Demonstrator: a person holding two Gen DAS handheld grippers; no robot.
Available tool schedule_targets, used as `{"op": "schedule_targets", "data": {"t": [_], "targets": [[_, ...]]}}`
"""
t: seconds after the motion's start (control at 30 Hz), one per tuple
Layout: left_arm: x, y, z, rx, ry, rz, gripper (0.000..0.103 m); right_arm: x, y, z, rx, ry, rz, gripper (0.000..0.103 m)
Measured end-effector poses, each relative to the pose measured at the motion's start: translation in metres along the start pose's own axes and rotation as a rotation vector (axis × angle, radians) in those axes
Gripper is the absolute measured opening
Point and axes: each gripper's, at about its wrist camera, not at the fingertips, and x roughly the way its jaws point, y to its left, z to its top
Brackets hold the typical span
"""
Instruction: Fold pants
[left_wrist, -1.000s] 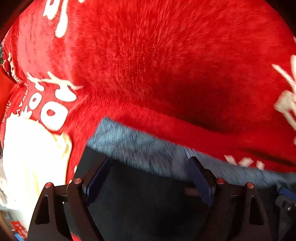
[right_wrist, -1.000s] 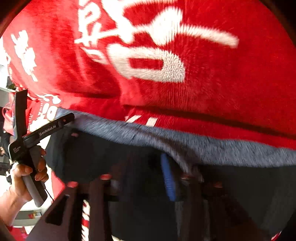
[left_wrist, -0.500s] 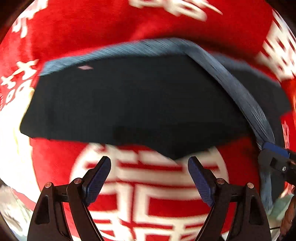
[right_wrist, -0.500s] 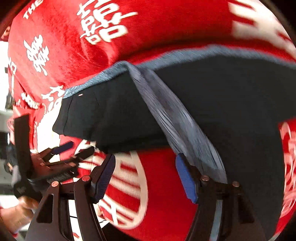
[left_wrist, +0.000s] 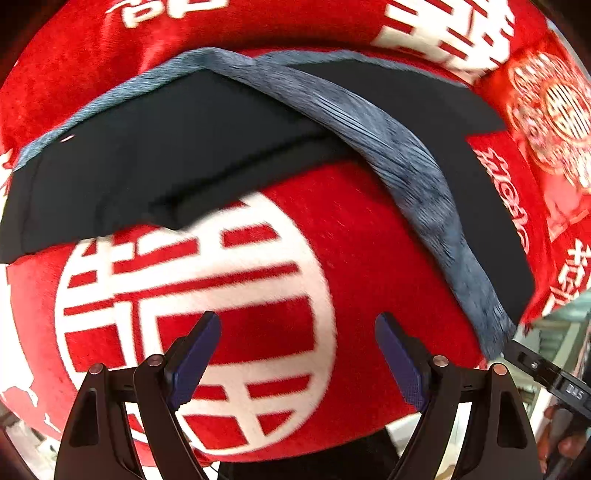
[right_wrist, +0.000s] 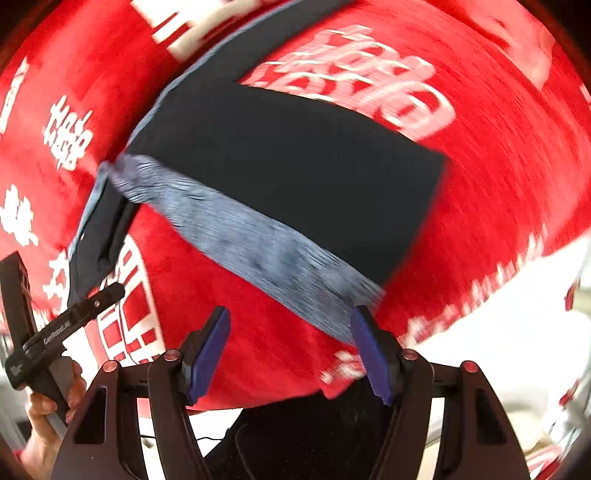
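Dark navy pants (left_wrist: 177, 147) with a grey-blue waistband (left_wrist: 406, 162) lie folded on a red cloth with white characters (left_wrist: 351, 258). In the right wrist view the pants (right_wrist: 295, 155) lie ahead, and the waistband (right_wrist: 258, 251) runs diagonally down to the right finger's tip. My left gripper (left_wrist: 297, 332) is open and empty above the red cloth, short of the pants. My right gripper (right_wrist: 290, 325) is open and empty, its right fingertip at the waistband's end. The left gripper's body (right_wrist: 66, 321) shows at the right wrist view's left edge.
The red cloth (right_wrist: 498, 166) covers the table. A dark object (right_wrist: 314, 435) lies below the table's near edge. Part of the right gripper (left_wrist: 546, 376) shows at the left wrist view's right edge. White surfaces (right_wrist: 517, 332) lie at the right.
Both grippers have let go of the pants and pulled back from them. A second ago they were low at the fabric; now the folded pants lie farther ahead.
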Motion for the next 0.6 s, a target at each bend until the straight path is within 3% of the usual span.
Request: {"op": "schedule_targets", "data": {"t": [0.2, 0.3, 0.6], "targets": [[0.009, -0.040, 0.009, 0.039, 0.014, -0.063, 0.086, 0.011, -0.033, -0.003, 0.065, -0.001, 0.070, 0.065], [0.022, -0.061, 0.015, 0.033, 0.036, -0.098, 0.086, 0.014, -0.044, 0.002, 0.089, 0.003, 0.155, 0.059], [0.044, -0.102, 0.035, 0.020, 0.075, -0.133, 0.089, 0.019, -0.043, 0.025, -0.024, 0.050, 0.266, 0.057]]}}
